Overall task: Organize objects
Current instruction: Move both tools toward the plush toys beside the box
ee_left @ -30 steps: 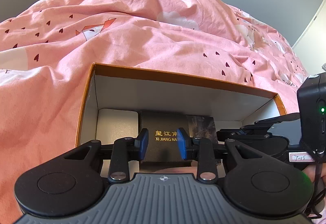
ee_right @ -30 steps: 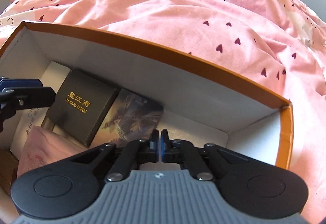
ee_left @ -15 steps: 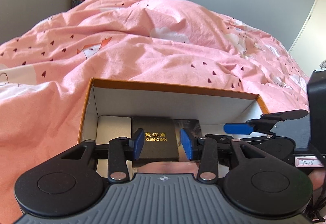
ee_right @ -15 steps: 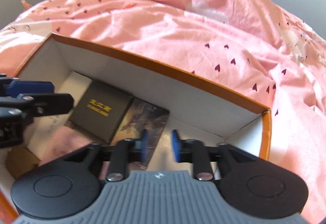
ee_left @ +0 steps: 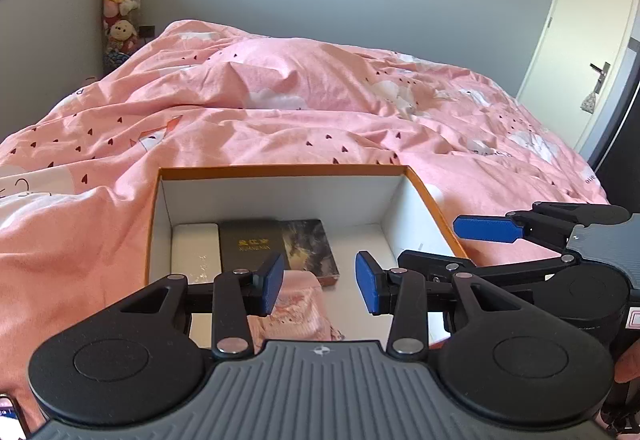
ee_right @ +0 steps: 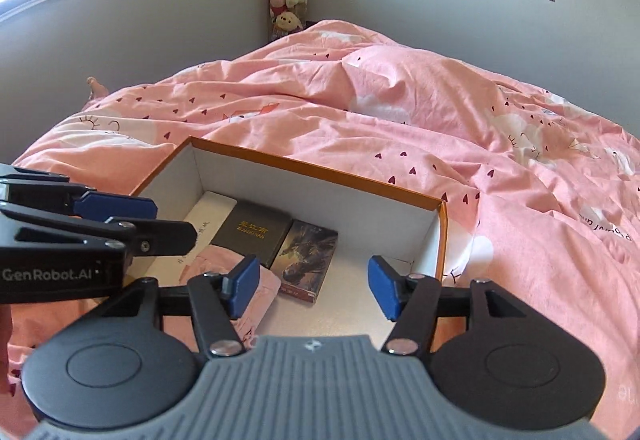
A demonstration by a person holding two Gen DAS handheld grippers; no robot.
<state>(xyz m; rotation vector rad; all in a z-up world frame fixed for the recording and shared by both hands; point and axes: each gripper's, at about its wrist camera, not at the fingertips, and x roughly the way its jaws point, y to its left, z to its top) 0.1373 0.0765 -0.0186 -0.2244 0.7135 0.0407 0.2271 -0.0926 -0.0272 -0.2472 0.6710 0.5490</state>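
On the bed (ee_left: pixel 280 120), atop the pink duvet: an orange-rimmed box (ee_left: pixel 280 170), lid off. Inside, along the far wall, three flat items side by side, touching: white case (ee_left: pixel 196 252) at left, black book (ee_left: pixel 250 244) with gold lettering in the middle, picture book (ee_left: pixel 310 250) at right. Nearer the cameras, a pink pouch (ee_left: pixel 296 304), lying just before the black book and reaching toward the white case. Right half of the box floor bare.

Left tool (ee_left: pixel 320 284): spread, holding nothing, poised over the pouch at the near edge of the box. Right tool (ee_right: pixel 314 286): likewise spread and empty, poised above the bare right half of the floor, beside the picture book.

Judging by the layout: packing well advanced, perhaps finished. Four things already in the box, neatly lined. No loose items visible on the duvet in either view. Possibly left: fetching further things from out of frame, or closing the box; no lid in sight.
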